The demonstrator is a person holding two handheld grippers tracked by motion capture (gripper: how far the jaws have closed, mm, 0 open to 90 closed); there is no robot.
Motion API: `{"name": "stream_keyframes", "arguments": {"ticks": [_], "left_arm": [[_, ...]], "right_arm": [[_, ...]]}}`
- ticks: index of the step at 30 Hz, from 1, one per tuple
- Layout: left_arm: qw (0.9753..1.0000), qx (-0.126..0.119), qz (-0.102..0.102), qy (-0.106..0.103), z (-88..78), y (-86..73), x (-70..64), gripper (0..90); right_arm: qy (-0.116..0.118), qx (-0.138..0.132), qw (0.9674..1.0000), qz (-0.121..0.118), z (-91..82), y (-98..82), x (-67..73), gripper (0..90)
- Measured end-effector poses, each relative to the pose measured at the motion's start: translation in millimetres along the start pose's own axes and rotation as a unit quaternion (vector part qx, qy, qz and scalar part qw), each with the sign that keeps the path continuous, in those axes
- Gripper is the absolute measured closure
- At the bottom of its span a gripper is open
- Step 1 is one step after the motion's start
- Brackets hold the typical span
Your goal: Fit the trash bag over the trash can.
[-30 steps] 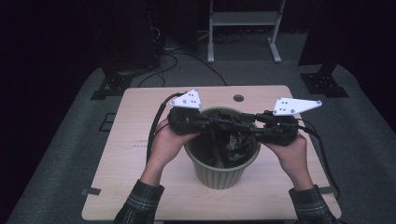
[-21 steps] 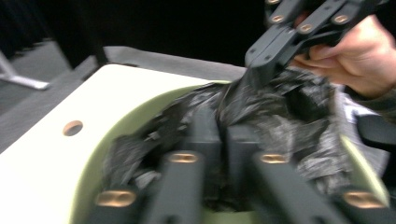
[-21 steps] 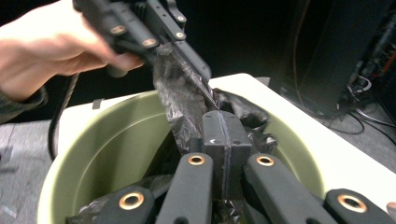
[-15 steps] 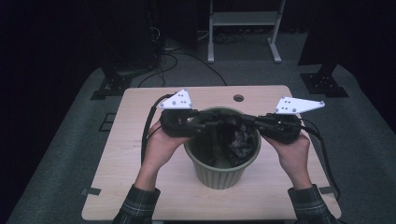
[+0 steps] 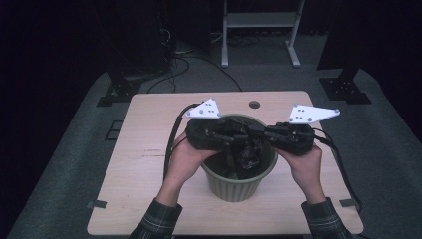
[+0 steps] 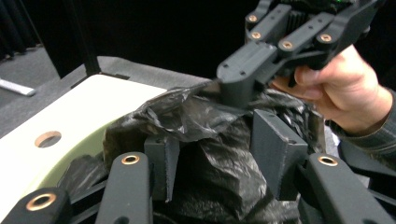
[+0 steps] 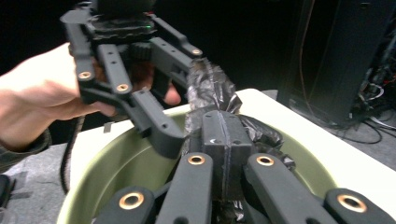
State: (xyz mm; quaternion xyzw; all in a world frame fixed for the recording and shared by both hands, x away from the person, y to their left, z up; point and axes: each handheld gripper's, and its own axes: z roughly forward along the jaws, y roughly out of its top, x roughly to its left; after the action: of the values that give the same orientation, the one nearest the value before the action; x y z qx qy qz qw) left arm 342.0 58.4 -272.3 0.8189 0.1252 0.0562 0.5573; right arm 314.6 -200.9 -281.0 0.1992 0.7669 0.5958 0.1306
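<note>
A ribbed green pot (image 5: 234, 185) stands on the wooden table (image 5: 149, 164), with a crumpled black plastic bag (image 5: 245, 158) inside it. Both grippers meet over the pot's mouth. My left gripper (image 5: 240, 141) comes in from the left and its jaws have just been opening. In the left gripper view its pads (image 6: 164, 161) stand apart around a fold of the bag (image 6: 210, 154) without pressing on it. My right gripper (image 5: 258, 135) comes in from the right and is shut on a bunched edge of the bag (image 7: 210, 84), which it holds up above the pot's wall (image 7: 116, 161).
A small round hole (image 5: 254, 105) sits in the table behind the pot. Each gripper trails a black cable (image 5: 171, 144) over the tabletop. Past the far edge, a white metal frame (image 5: 259, 30), stand bases (image 5: 346, 89) and loose cables lie on the dark floor.
The left gripper's jaws have parted and let go of the bag. The right gripper's jaws have closed on the bag. Both hands stay over the pot.
</note>
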Motion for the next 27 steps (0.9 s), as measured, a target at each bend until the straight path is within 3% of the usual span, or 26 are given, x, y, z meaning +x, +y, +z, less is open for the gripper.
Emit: {"name": "stream_keyframes", "arguments": {"ticks": [5, 11, 15, 18, 24, 27], "left_arm": [[0.9999, -0.006, -0.002, -0.013, -1.6, 0.1, 2.0, 61.1], [0.9998, -0.013, -0.007, -0.015, -4.8, -1.1, 3.1, 61.1], [0.9998, -0.012, -0.007, -0.012, -6.2, -1.2, 4.3, 75.0], [1.0, -0.007, 0.001, -0.006, -8.5, -0.9, 4.0, 89.7], [0.9991, 0.034, 0.006, 0.023, -18.2, -8.5, 8.3, 89.7], [0.9985, 0.041, 0.005, 0.036, -26.9, -12.4, 13.2, 89.7]], "right_arm": [[0.009, -0.001, 1.0, -0.002, -2.0, -0.2, 1.1, 90.0], [0.011, 0.007, 0.9999, -0.006, 1.3, -2.2, 2.5, 90.0], [0.017, 0.004, 0.9998, -0.008, 3.3, -2.6, 3.9, 90.0], [0.017, 0.005, 0.9998, -0.01, 3.4, -3.0, 4.5, 90.0], [-0.008, 0.005, 0.9999, -0.008, -7.1, -6.8, -2.9, 90.0], [-0.02, 0.006, 0.9998, 0.001, -14.7, -11.9, -8.7, 90.0]]}}
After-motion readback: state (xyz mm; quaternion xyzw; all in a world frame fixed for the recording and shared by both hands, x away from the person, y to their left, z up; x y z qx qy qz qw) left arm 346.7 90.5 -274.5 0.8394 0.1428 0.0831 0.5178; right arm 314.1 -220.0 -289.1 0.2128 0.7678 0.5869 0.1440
